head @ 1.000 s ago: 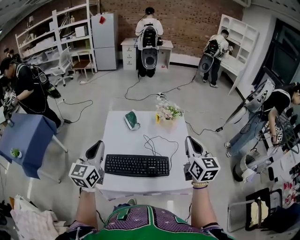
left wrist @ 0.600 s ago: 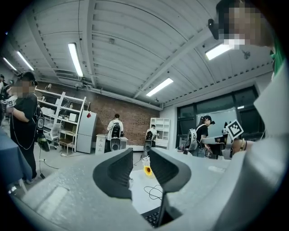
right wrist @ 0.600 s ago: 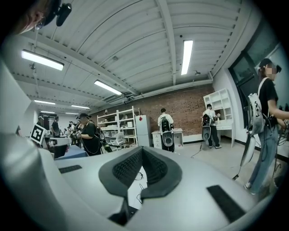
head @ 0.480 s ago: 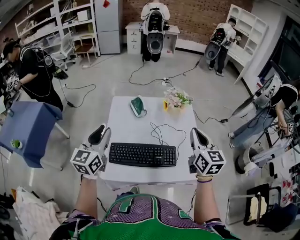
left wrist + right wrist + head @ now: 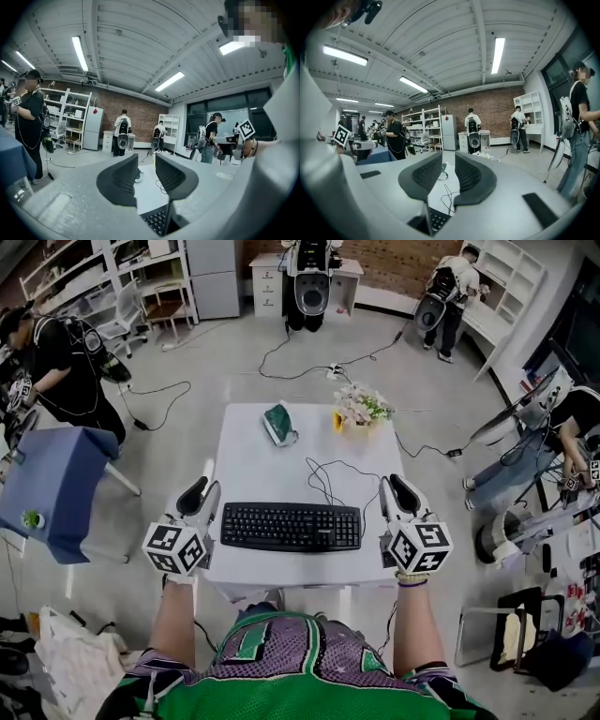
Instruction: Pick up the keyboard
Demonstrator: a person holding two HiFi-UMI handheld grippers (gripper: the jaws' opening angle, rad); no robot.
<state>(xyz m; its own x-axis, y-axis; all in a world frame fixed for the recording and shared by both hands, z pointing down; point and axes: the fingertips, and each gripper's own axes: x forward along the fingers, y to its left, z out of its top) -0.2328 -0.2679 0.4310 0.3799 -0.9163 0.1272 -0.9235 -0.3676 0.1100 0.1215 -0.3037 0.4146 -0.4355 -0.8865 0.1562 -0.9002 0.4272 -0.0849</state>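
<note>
A black keyboard lies across the near part of the white table, its cable curling away behind it. My left gripper hangs just off the keyboard's left end, jaws open and empty. My right gripper hangs just off the right end. Its jaws are opening, with a narrow gap and nothing between them. In the left gripper view the gripper points along the table, with keyboard keys low beside its right jaw. In the right gripper view the gripper has the keyboard's corner low beside its left jaw.
A green object and a bunch of flowers stand at the table's far end. The keyboard cable loops over the middle. A blue table stands to the left. Several people stand around the room, and cords lie on the floor.
Both grippers have sunk toward the table at the keyboard's two ends. The left jaws parted first, then the right jaws began to part.
</note>
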